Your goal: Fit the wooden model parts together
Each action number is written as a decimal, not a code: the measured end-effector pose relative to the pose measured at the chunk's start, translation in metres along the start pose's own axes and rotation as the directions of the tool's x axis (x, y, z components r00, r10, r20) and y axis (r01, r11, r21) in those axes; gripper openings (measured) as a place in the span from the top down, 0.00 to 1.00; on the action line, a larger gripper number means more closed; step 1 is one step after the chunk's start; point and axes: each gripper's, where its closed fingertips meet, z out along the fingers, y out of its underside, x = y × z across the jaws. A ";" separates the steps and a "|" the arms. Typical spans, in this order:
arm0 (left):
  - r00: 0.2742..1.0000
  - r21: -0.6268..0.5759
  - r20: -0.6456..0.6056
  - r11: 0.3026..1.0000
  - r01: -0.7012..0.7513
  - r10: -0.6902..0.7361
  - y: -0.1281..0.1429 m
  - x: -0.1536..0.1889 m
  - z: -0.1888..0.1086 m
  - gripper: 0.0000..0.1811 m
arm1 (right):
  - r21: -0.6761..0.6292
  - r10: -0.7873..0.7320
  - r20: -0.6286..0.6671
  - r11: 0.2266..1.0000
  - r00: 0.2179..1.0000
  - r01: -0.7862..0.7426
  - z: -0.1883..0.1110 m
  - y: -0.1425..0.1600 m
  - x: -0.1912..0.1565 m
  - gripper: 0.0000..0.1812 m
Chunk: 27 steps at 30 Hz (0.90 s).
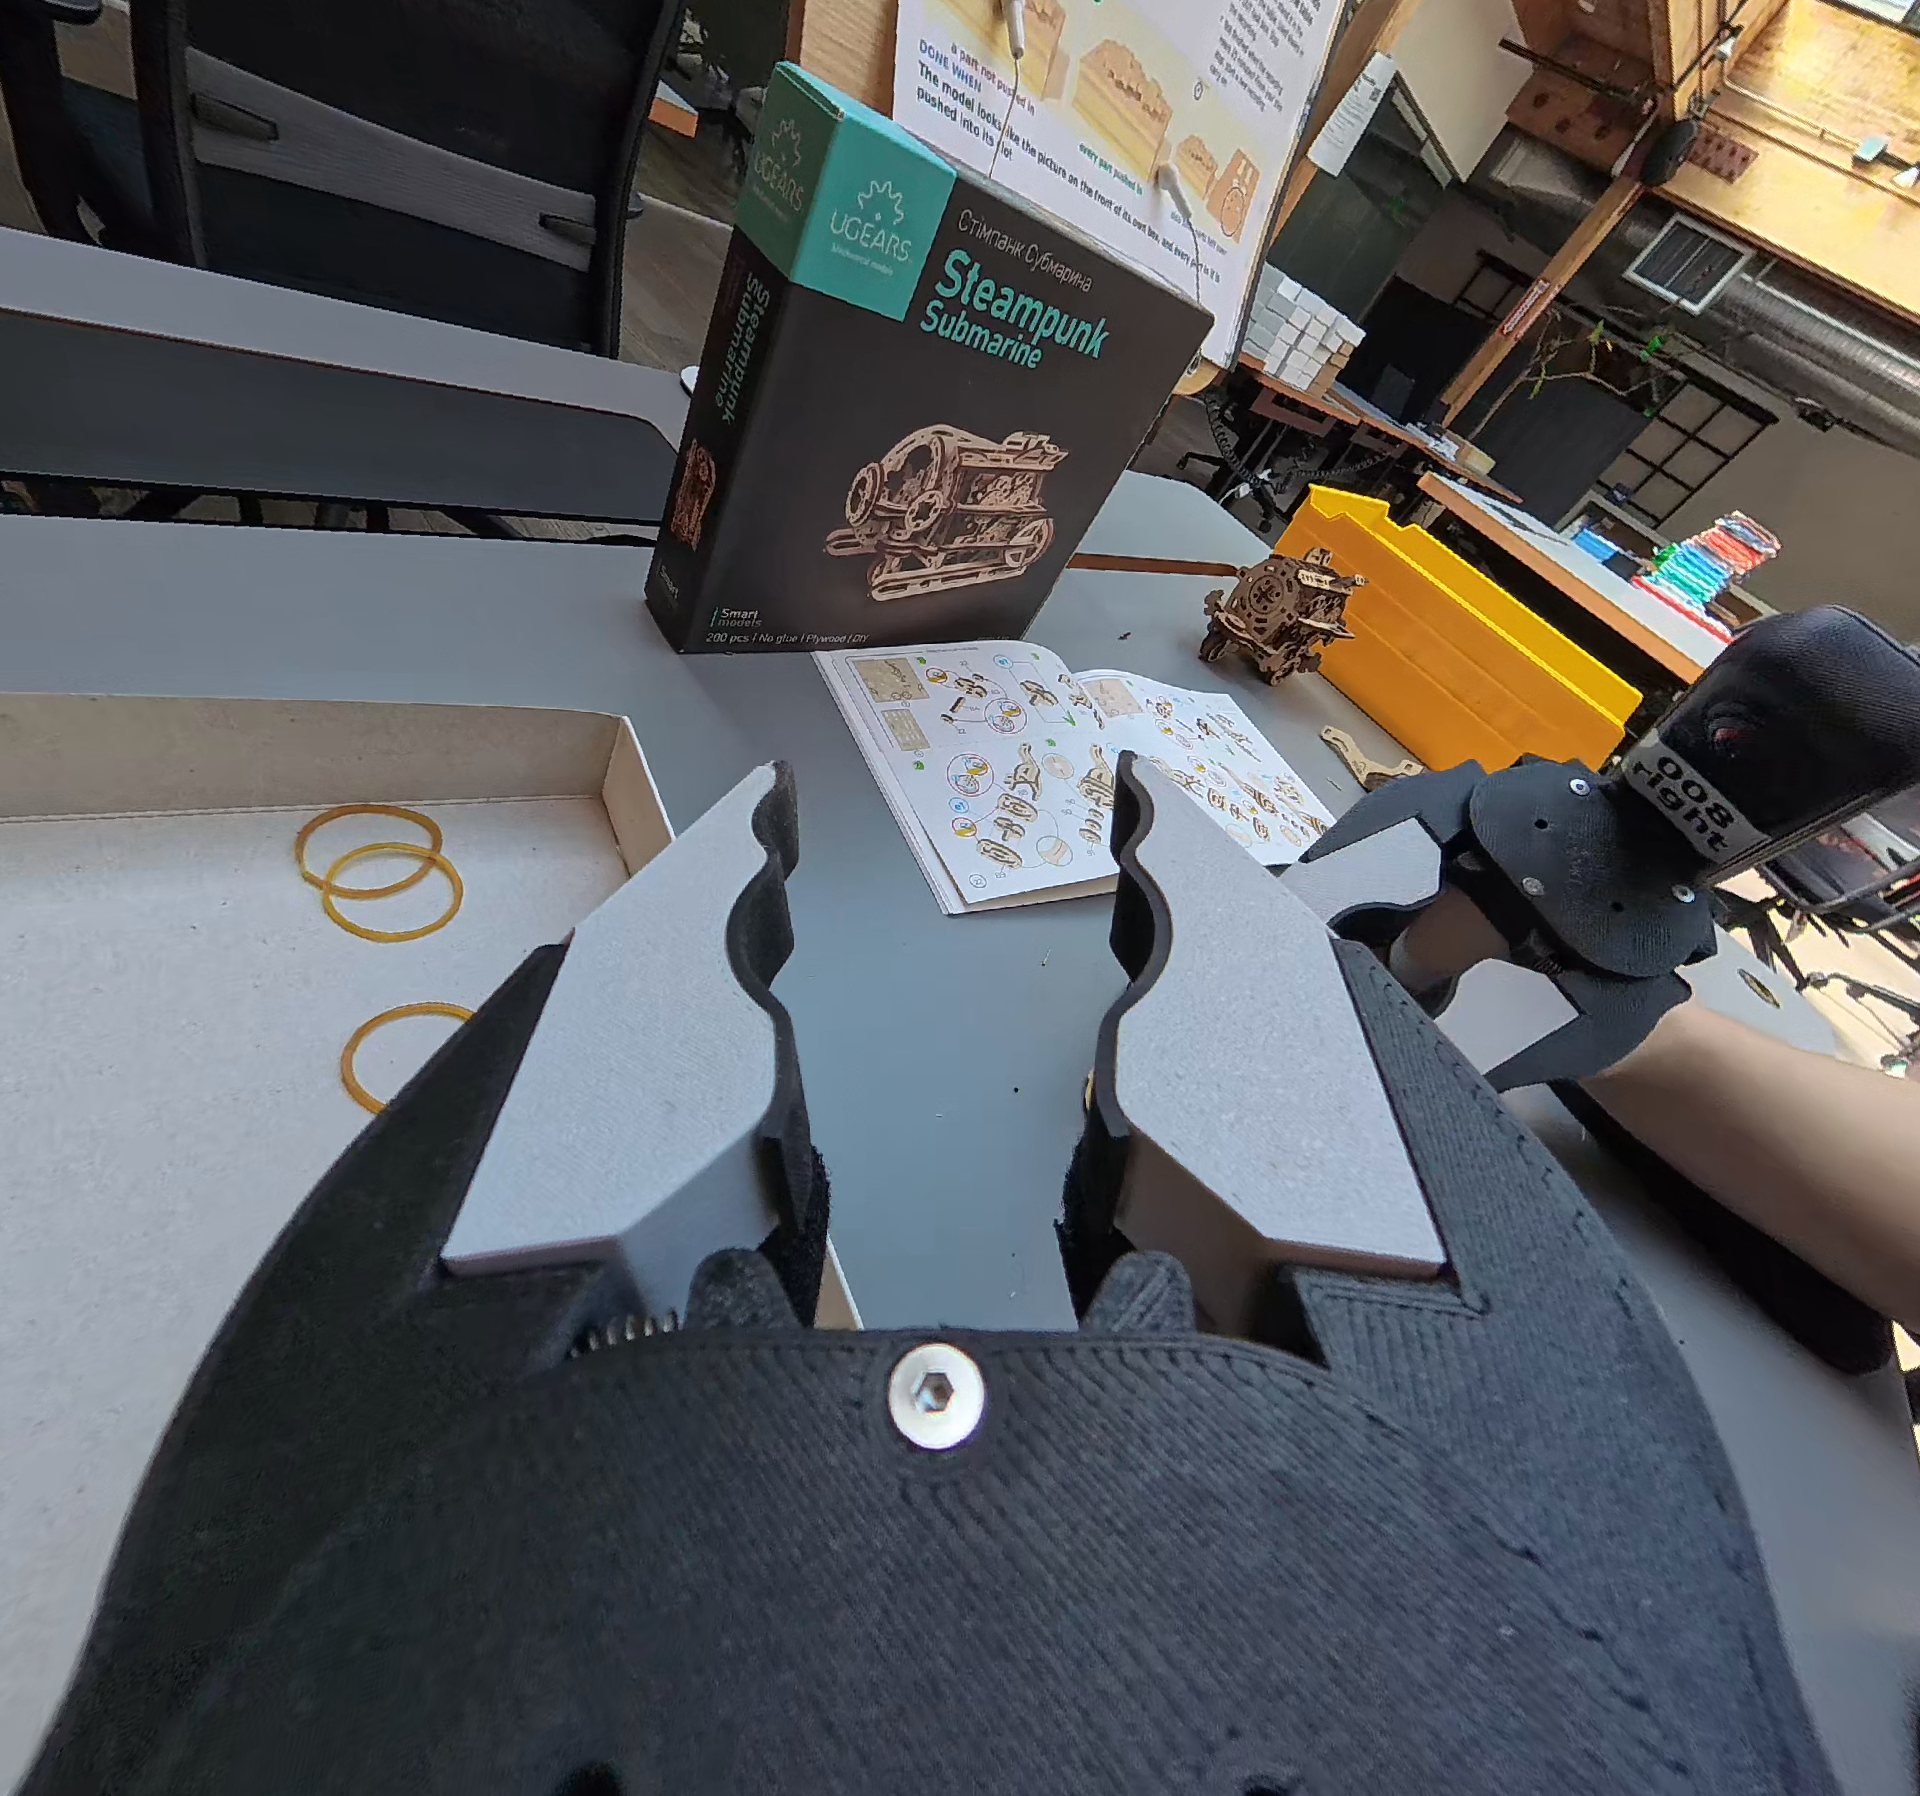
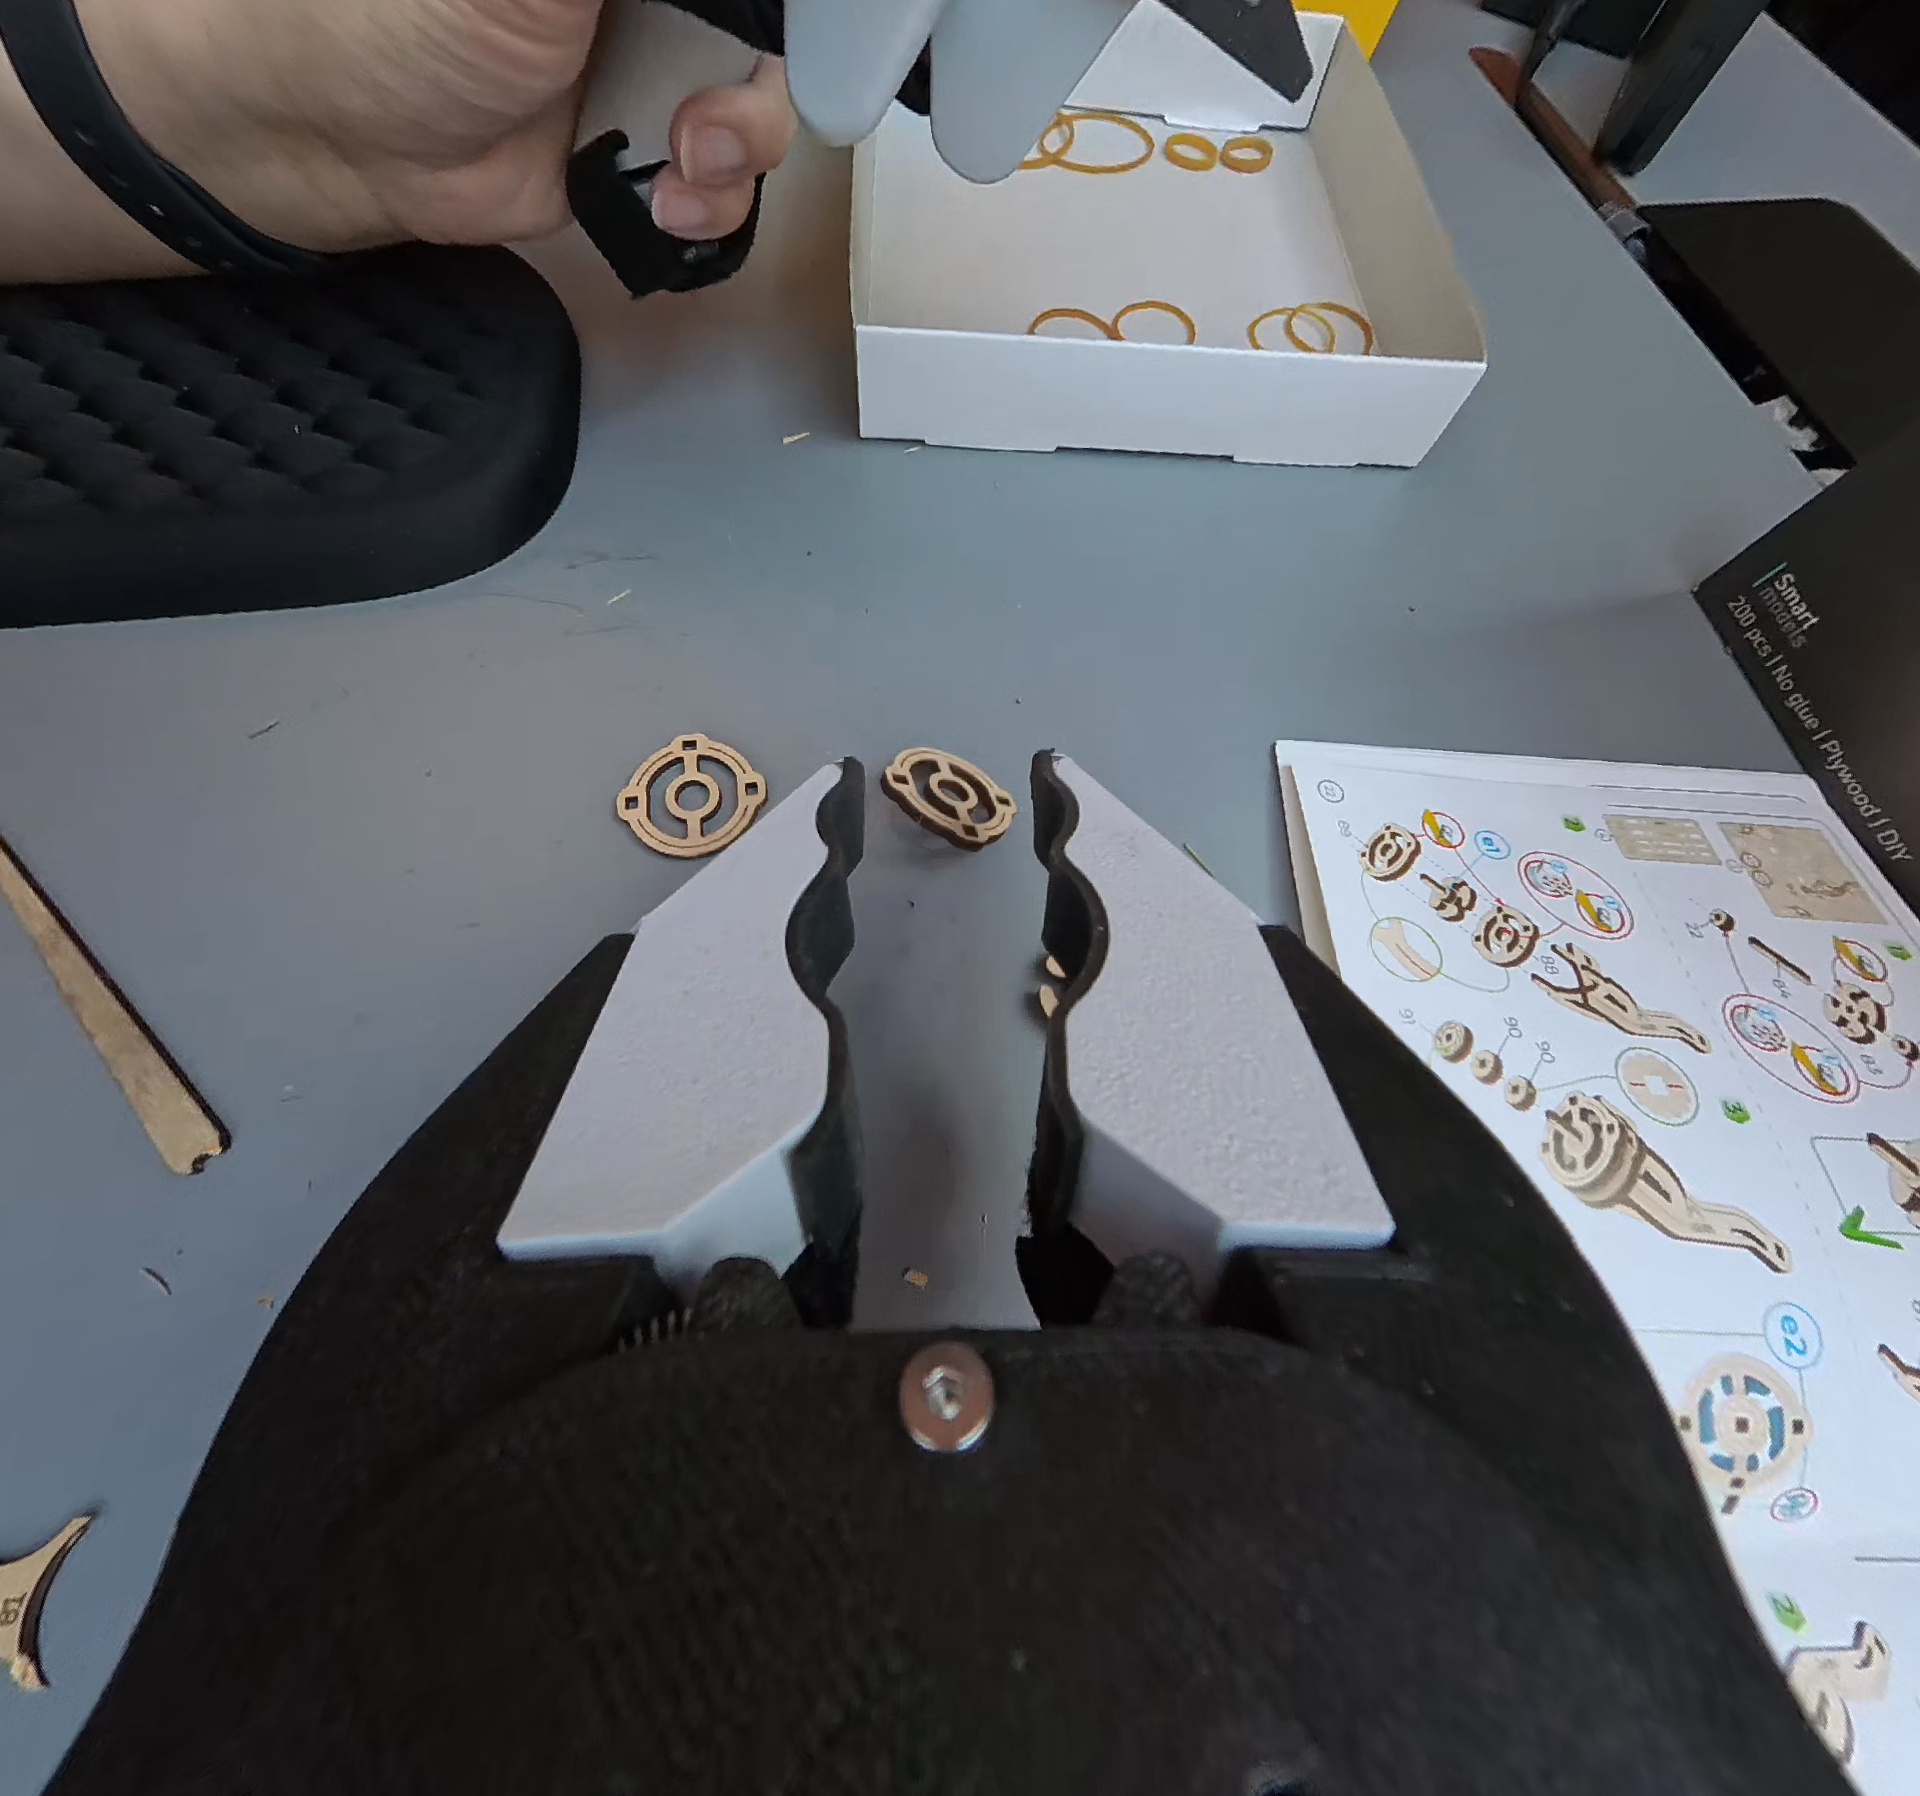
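Two flat round wooden parts lie on the grey table (image 2: pixel 935 603). One wooden part (image 2: pixel 948 799) lies just in front of my right gripper (image 2: pixel 945 778), between its fingertips, and touches neither. The other wooden part (image 2: pixel 691 796) lies just left of the left fingertip. My right gripper is open and empty. My left gripper (image 1: pixel 951 790) is open and empty, held above the table beside the white box (image 1: pixel 634 759). The right gripper also shows at the right of the left wrist view (image 1: pixel 1382 905). A part-built wooden model (image 1: pixel 1283 614) stands farther back.
The white box (image 2: pixel 1164 396) holds several rubber bands (image 2: pixel 1101 144). An open instruction booklet (image 2: pixel 1610 1019) lies at the right, below the dark kit box (image 1: pixel 914 375). A yellow bin (image 1: pixel 1455 634) stands behind the model. A black pad (image 2: pixel 260 437) and a wooden strip (image 2: pixel 114 1019) lie at the left. Left tips to right tips: about 12 centimetres.
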 end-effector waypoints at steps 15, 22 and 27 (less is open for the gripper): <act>1.000 -0.011 -0.009 1.000 -0.009 0.009 0.001 0.004 0.001 0.67 | -0.248 0.101 -0.010 0.964 0.995 -0.100 0.019 0.009 0.000 0.77; 0.997 -0.017 -0.077 1.000 -0.011 0.010 0.002 0.017 0.003 0.67 | -0.269 0.050 -0.062 0.961 0.997 -0.065 0.018 0.016 0.007 0.84; 0.885 0.063 -0.461 0.993 0.102 -0.062 -0.020 0.068 -0.011 0.64 | 0.229 0.305 0.146 0.915 0.941 -0.332 -0.030 -0.062 0.015 0.84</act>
